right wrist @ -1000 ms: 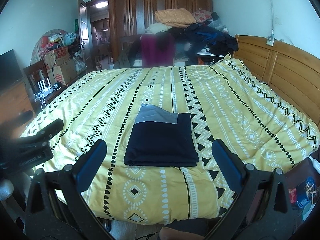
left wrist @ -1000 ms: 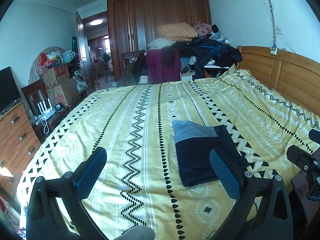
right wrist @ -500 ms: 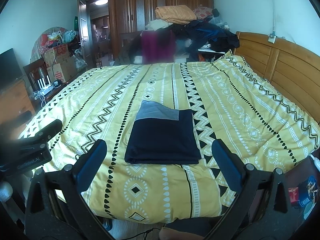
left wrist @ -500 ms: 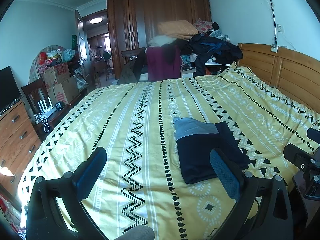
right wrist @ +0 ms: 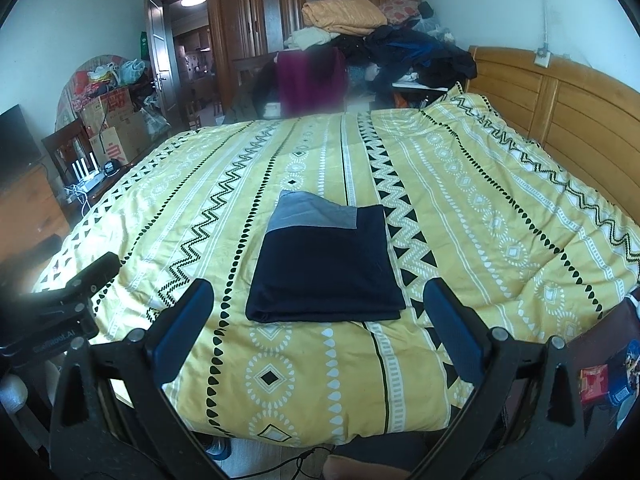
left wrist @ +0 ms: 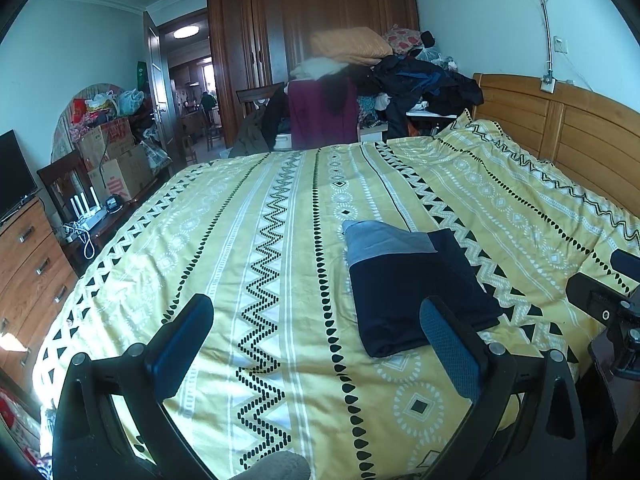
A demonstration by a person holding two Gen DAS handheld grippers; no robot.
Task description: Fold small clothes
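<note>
Left gripper (left wrist: 316, 344): your jaws stand wide apart with nothing between them; the blue-padded fingers (left wrist: 182, 346) hang above the near part of the bed, clear of the cloth.
Right gripper (right wrist: 318, 334): your jaws are spread wide here too and grip nothing; they sit back from the bed's near edge, and the folded garment shows in the gap between the pads.
Garment: the folded dark navy cloth with a grey band (right wrist: 326, 266) lies flat on the bed as a neat rectangle, grey band on the far side. It sits straight ahead of your right gripper, and in the left wrist view it is (left wrist: 416, 286) off to the right, partly behind the right-hand finger.
Bed: the yellow quilt with black and white zigzag and diamond stripes (right wrist: 500, 208) covers the whole bed, and the garment rests near its front edge.
Headboard: light wooden panels (right wrist: 568, 108) run along the right side.
Beyond the bed: a pile of mixed clothes and an orange blanket (right wrist: 372, 36) stands before a dark brown wooden wardrobe (left wrist: 320, 16).
Left side: cardboard boxes (left wrist: 116, 160) and a wooden chest of drawers (left wrist: 28, 264).
</note>
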